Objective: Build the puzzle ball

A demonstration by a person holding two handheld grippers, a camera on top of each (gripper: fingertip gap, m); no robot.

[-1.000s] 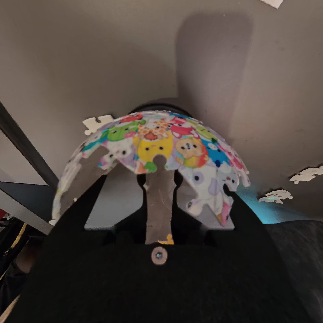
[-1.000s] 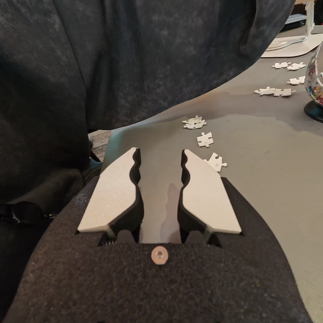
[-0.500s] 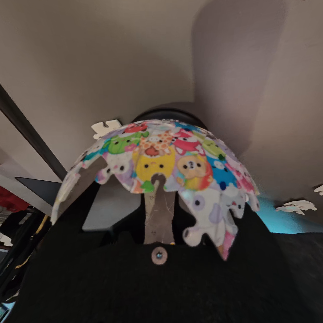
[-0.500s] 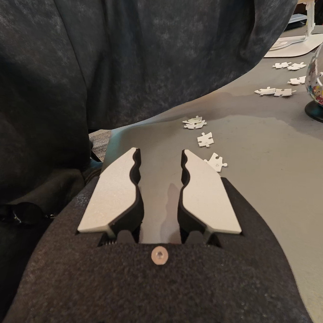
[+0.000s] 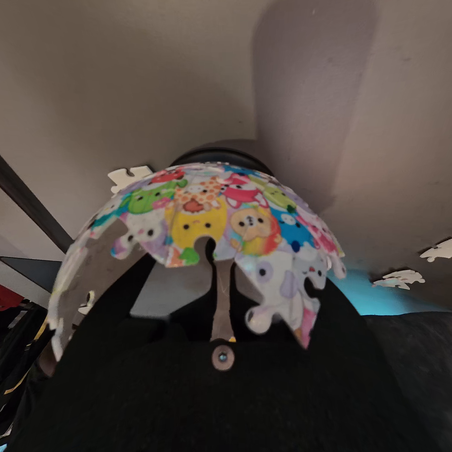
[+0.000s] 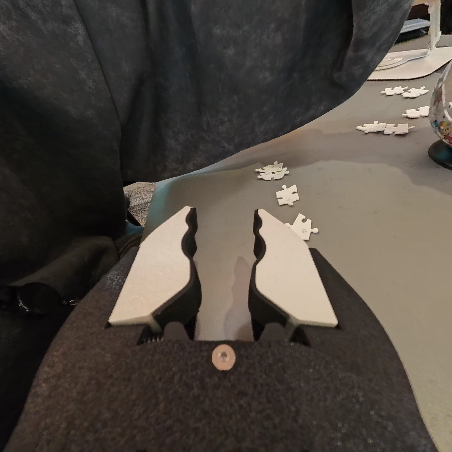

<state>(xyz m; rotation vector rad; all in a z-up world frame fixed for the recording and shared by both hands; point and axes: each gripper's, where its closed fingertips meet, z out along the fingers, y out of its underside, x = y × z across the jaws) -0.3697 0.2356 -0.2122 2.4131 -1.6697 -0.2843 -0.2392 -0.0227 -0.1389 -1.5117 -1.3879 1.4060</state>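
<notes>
Puzzle ball (image 5: 208, 220) right over left tongs (image 5: 221, 281).

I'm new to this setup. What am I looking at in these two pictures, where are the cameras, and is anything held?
A person holds two hand-held pincers, each with a camera looking along its fingers. The left gripper sits close under the half-built puzzle ball, a colourful shell on a black stand. Its fingers are mostly hidden, so its grip is unclear. The right gripper is open and empty above the grey table, facing the person's dark clothing. Loose pieces lie white side up.
</notes>
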